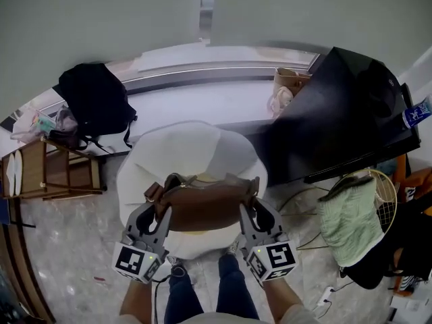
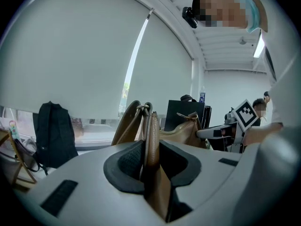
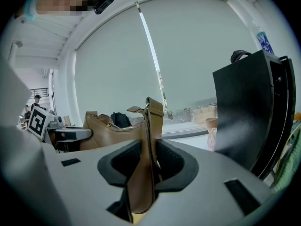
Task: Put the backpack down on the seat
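Over white seat (image 1: 192, 147), brown backpack (image 1: 202, 208)

The left tool (image 2: 149, 157) and the right tool (image 3: 148, 161) have smooth, matt grey plastic shells. Their pads (image 2: 128, 166) are dark and finely ribbed, like rubber. Between the pads the bag (image 1: 202, 208) is smooth tan leather or something like it, with a soft sheen, and a small bright metal ring (image 2: 143, 108) sits on its strap. Under the tools the seat (image 1: 189, 154) looks like matt white cloth. Left of the left tool the floor (image 1: 74, 262) is polished, speckled stone. Further that way are a bare wooden rack (image 1: 40, 174) and a matt black cloth backpack (image 1: 94, 100). Right of the right tool lies a nubbly green towel (image 1: 344, 218).
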